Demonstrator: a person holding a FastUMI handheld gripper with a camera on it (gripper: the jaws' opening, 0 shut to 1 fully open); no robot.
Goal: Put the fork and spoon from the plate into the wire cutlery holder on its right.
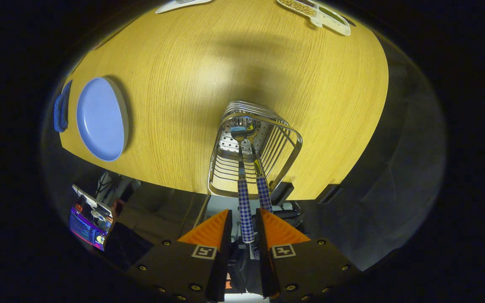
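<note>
The wire cutlery holder (253,145) stands on the wooden table (209,71) just beyond my fingers. Two utensils with blue-checked handles stand head down inside it. One handle (245,210) reaches back between my fingertips, with a small gap on each side. The other handle (264,193) leans beside it, by the right fingertip. I cannot tell which one is the fork and which the spoon. My gripper (243,214) is narrowly open above the holder. The blue plate (99,120) lies bare, far to the holder's left.
A blue object (61,111) lies past the plate's far side at the table edge. A white divided tray with food (318,12) and another white dish (179,4) sit at the far side. Below the near table edge are a person and a lit screen (86,227).
</note>
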